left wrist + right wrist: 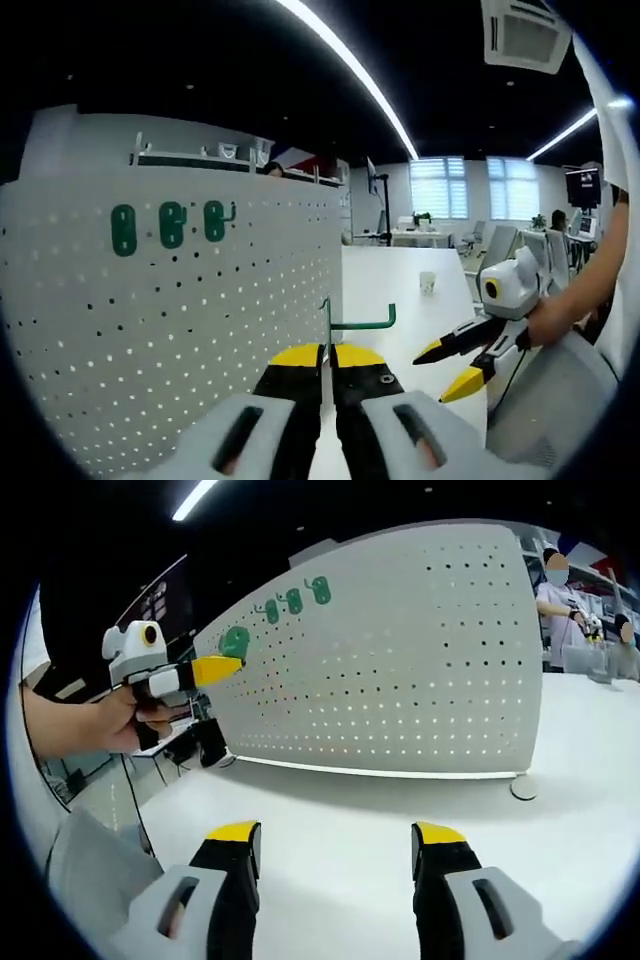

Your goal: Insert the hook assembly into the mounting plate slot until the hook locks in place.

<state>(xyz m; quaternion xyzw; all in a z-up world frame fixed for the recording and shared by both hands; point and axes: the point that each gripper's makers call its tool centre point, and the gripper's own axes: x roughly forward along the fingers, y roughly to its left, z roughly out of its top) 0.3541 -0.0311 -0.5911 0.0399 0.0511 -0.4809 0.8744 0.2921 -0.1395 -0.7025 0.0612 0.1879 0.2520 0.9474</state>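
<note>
Hook assembly (345, 325), a green bent rod with a backing plate, sits clamped edge-on between the yellow-tipped jaws of the left gripper (326, 362), just right of the white pegboard (180, 330) that serves as the mounting plate. In the right gripper view the same green piece (235, 641) shows at the tip of the left gripper (215, 669), near the left edge of the pegboard (420, 660). Three more green hooks (168, 226) already hang in a row high on the board.

The right gripper (335, 842) hovers over the white table (350, 820) with its jaws wide apart and nothing between them; in the left gripper view it appears at the right (455, 365), held by a hand (555, 320).

To do this step well, the left hand likely needs to square the hook's back to the board, line its tabs up with a pair of holes, then press in and down until it seats. The empty gripper could steady the panel.

The hook's rear tabs are hidden by the jaws, and which holes are targeted cannot be told. Whether the piece touches the board yet is unclear.
</note>
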